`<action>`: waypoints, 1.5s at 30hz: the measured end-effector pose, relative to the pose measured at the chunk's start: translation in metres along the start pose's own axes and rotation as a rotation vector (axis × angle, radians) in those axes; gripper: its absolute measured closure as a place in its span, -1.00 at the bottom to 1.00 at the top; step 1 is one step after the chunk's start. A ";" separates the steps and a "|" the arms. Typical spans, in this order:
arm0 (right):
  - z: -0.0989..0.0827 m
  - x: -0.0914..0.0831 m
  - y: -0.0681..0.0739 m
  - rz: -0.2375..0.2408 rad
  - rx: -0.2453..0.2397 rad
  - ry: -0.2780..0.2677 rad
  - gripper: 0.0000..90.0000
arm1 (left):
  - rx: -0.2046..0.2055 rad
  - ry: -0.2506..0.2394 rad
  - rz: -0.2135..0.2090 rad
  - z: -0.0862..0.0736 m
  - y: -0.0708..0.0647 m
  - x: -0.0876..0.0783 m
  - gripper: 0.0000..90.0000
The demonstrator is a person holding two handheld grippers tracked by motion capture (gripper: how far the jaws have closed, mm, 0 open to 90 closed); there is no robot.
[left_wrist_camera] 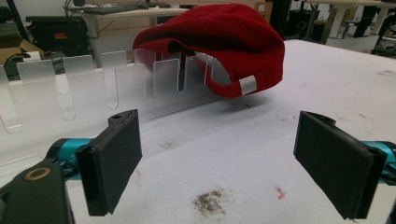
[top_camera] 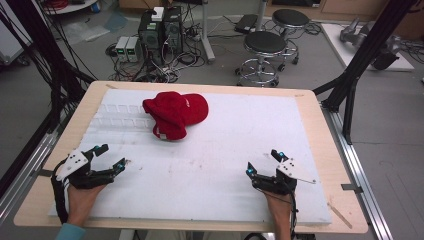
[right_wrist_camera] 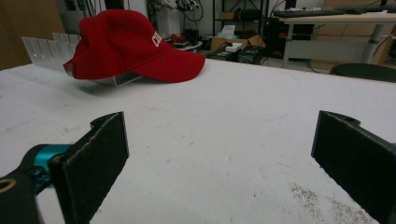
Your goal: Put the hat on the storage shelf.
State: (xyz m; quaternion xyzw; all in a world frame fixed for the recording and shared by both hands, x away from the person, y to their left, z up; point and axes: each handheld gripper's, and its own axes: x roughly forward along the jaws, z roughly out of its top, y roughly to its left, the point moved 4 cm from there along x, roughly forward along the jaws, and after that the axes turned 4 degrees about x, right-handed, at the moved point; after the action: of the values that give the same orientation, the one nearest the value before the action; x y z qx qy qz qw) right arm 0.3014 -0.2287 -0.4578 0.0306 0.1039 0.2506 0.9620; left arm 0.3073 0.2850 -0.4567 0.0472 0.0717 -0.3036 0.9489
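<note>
Left gripper (top_camera: 111, 156): near the table's left front, jaws spread wide, nothing between them. Clear slotted rack (left_wrist_camera: 93, 79): we log it on the white board (top_camera: 225, 165), left of centre at the far side. Red cap (top_camera: 175, 114): resting on the rack's right end. Right gripper (top_camera: 263, 163): right front, jaws wide, empty.

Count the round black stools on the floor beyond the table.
2. One stool stands just past the table's far edge, right of centre; the other stool is behind it, farther right. More could be hidden outside the high view.
</note>
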 end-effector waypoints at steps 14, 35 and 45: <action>0.000 0.000 -0.001 0.014 0.025 0.008 -0.94 | -0.009 0.011 -0.005 0.000 0.001 0.001 -0.66; 0.000 0.001 -0.001 0.011 0.016 0.011 -0.94 | -0.010 0.053 -0.036 0.050 0.016 0.016 -0.67; 0.000 0.001 -0.001 0.010 0.014 0.015 -0.94 | -0.024 0.094 -0.085 0.091 0.024 0.038 -0.67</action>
State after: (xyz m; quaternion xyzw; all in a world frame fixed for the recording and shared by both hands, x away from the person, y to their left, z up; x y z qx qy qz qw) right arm 0.3030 -0.2294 -0.4581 0.0361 0.1128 0.2551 0.9596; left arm 0.3617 0.2702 -0.3718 0.0470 0.1216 -0.3400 0.9313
